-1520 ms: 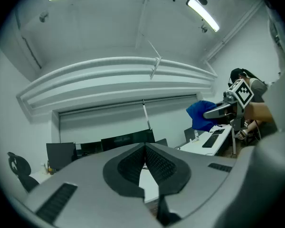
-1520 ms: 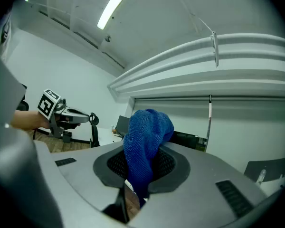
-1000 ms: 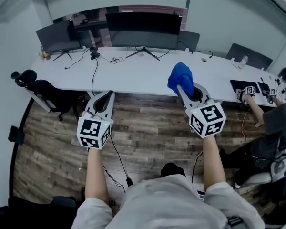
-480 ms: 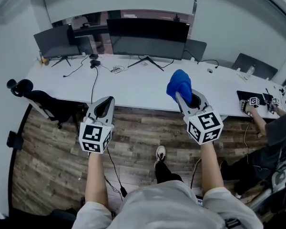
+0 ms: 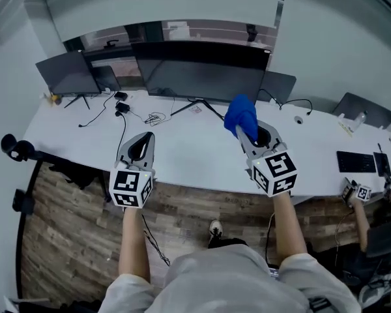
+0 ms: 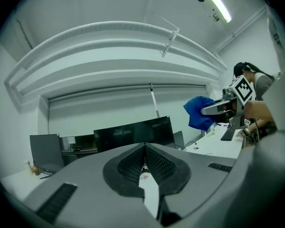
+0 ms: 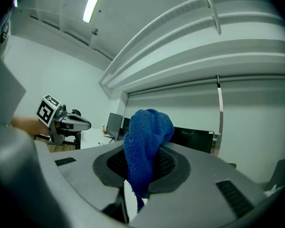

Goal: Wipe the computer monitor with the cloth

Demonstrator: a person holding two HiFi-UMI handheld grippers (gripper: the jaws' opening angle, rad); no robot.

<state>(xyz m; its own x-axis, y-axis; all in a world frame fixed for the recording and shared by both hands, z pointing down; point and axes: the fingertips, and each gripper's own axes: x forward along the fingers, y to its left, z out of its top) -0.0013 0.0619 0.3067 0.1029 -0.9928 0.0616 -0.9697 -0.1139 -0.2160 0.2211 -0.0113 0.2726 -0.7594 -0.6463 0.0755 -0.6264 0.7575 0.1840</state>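
A wide dark computer monitor (image 5: pixel 202 77) stands at the back of the long white desk (image 5: pixel 182 158). My right gripper (image 5: pixel 244 130) is shut on a bunched blue cloth (image 5: pixel 241 115), held above the desk just in front of the monitor's right half. The right gripper view shows the cloth (image 7: pixel 145 144) pinched between the jaws and sticking up. My left gripper (image 5: pixel 141 150) is shut with nothing in it, over the desk's front left of centre. From the left gripper view the monitor (image 6: pixel 133 134) lies straight ahead, with the cloth (image 6: pixel 199 113) to the right.
A second monitor (image 5: pixel 68 72) stands at the back left and a smaller one (image 5: pixel 277 87) at the right. Cables (image 5: pixel 153 117) lie near the monitor stand. A black office chair (image 5: pixel 19 150) is at the left. Another person's hand (image 5: pixel 362 194) works near a keyboard (image 5: pixel 356 162).
The view and both grippers have moved forward from over the wooden floor to over the desk, closer to the monitor. The cloth stays held in the right gripper.
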